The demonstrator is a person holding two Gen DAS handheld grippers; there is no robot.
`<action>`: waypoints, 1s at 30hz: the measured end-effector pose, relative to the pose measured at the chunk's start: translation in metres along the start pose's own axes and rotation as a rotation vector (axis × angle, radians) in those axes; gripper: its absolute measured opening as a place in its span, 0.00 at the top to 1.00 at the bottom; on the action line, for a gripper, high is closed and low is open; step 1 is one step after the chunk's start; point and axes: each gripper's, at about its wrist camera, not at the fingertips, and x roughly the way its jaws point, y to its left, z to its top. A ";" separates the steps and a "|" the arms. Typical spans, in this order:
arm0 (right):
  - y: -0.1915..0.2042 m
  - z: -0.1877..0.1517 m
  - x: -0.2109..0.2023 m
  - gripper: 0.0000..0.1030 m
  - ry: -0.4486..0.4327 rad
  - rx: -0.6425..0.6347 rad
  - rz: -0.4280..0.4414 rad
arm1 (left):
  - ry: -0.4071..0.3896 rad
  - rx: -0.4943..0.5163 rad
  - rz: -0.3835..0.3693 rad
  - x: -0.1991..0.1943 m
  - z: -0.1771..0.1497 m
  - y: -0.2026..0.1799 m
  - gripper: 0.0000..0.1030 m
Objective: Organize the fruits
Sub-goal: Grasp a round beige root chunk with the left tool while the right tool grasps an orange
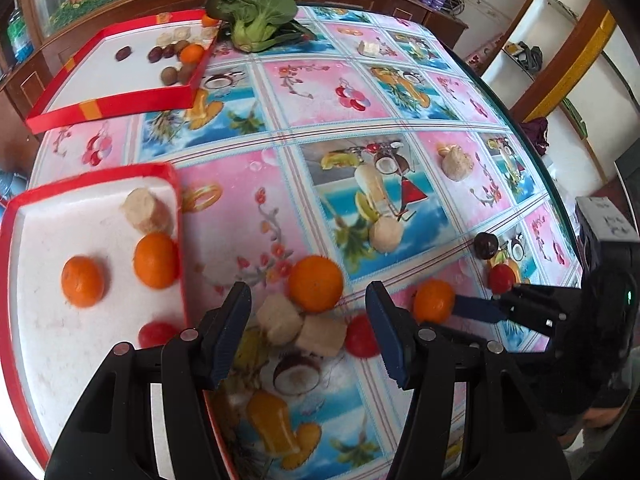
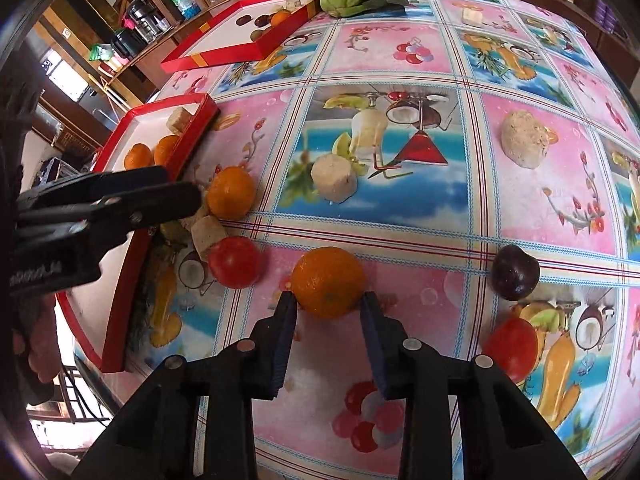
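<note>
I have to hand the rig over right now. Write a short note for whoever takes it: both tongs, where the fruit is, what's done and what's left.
Left tongs: open, empty, over loose pieces beside the near tray.
Right tongs: open around an orange on the table, tips at its sides, not lifted.
Done: two oranges, a pale chunk and a tomato in the near tray; more in the far tray.
Left: another orange, two tomatoes, a dark plum and several pale chunks.
</note>
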 end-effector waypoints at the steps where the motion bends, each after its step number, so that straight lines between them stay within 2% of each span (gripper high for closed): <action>1: -0.001 0.000 0.000 0.67 0.000 0.004 0.002 | 0.003 0.008 0.000 0.002 0.002 -0.002 0.44; 12: -0.002 -0.001 -0.002 0.68 -0.017 0.015 0.010 | 0.061 0.100 -0.040 0.034 0.032 -0.042 0.44; 14: -0.003 -0.003 -0.003 0.68 -0.023 0.022 0.021 | 0.077 0.122 -0.048 0.041 0.035 -0.050 0.47; 20: -0.009 -0.008 -0.012 0.68 -0.041 0.039 0.040 | 0.141 0.155 -0.048 0.065 0.036 -0.060 0.68; 22: -0.012 -0.009 -0.015 0.69 -0.042 0.047 0.044 | 0.133 0.167 -0.040 0.066 0.036 -0.061 0.76; 27: -0.018 -0.010 -0.017 0.69 -0.044 0.068 0.040 | 0.115 0.154 -0.049 0.061 0.036 -0.061 0.78; 30: -0.017 -0.010 -0.017 0.69 -0.046 0.067 0.044 | 0.087 0.116 -0.093 0.047 0.036 -0.054 0.78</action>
